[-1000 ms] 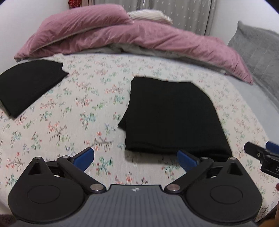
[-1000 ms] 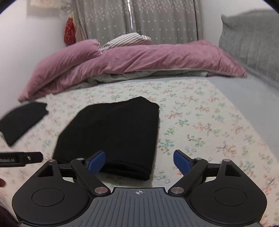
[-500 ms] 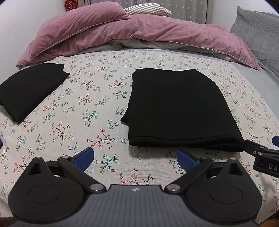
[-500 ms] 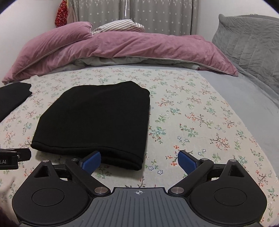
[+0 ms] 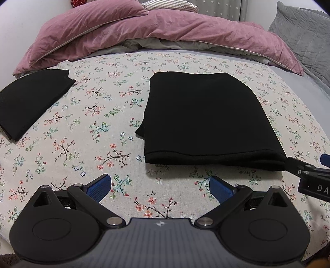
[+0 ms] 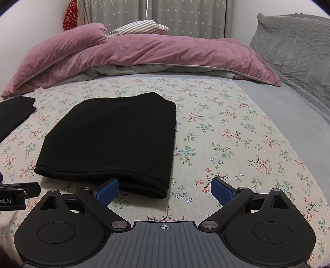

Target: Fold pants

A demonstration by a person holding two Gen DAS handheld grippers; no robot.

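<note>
Black knit pants (image 5: 206, 115) lie folded into a rectangle on floral bedsheet (image 5: 86, 123), both grippers (image 5: 159, 187) (image 6: 165, 190) released and empty; looks done.

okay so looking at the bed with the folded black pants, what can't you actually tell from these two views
- Second black garment: cut off by the frame's left edge in both views, so its full shape is unknown.
- Folded pants: uniformly black, so layers and fold count cannot be read; underside hidden.
- Right gripper: in the left wrist view only its tip shows at the right edge.
- Red hanging item: small and cropped, cannot be identified.
</note>
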